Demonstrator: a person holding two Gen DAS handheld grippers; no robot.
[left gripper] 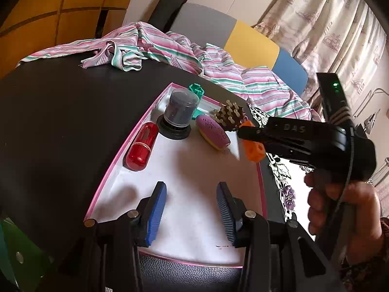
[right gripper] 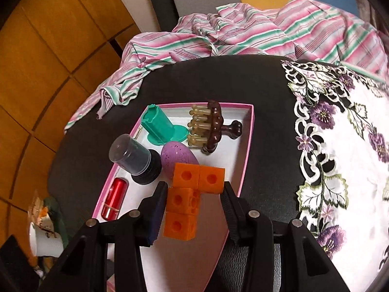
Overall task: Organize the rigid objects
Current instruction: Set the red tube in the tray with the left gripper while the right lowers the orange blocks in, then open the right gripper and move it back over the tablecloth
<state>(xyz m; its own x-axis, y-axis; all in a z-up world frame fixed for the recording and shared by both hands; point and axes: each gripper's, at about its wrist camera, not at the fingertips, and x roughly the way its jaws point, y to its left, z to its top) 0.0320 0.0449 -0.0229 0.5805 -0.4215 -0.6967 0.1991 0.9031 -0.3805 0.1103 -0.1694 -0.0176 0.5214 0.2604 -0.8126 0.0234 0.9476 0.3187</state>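
A pink-rimmed white box [left gripper: 116, 155] [right gripper: 245, 146] lies on the black table. It holds a red capsule [left gripper: 141, 146] [right gripper: 114, 198], a clear-capped black jar [left gripper: 178, 113] [right gripper: 132, 155], a purple oval [left gripper: 212, 131] [right gripper: 176, 154], a green piece [left gripper: 195, 91] [right gripper: 160, 127] and a brown peg brush [left gripper: 228, 115] [right gripper: 209, 127]. My right gripper [right gripper: 192, 209] [left gripper: 239, 133] is shut on an orange block piece [right gripper: 192, 197] [left gripper: 254, 150] over the box's right side. My left gripper [left gripper: 192, 214] is open and empty over the box's near end.
A striped pink and green cloth [left gripper: 155, 46] [right gripper: 243, 29] lies heaped along the table's far edge. An embroidered floral cloth [right gripper: 345, 146] [left gripper: 282, 170] covers the right of the table. A chair back [left gripper: 175, 7] stands behind. A white cup [right gripper: 43, 241] is low at left.
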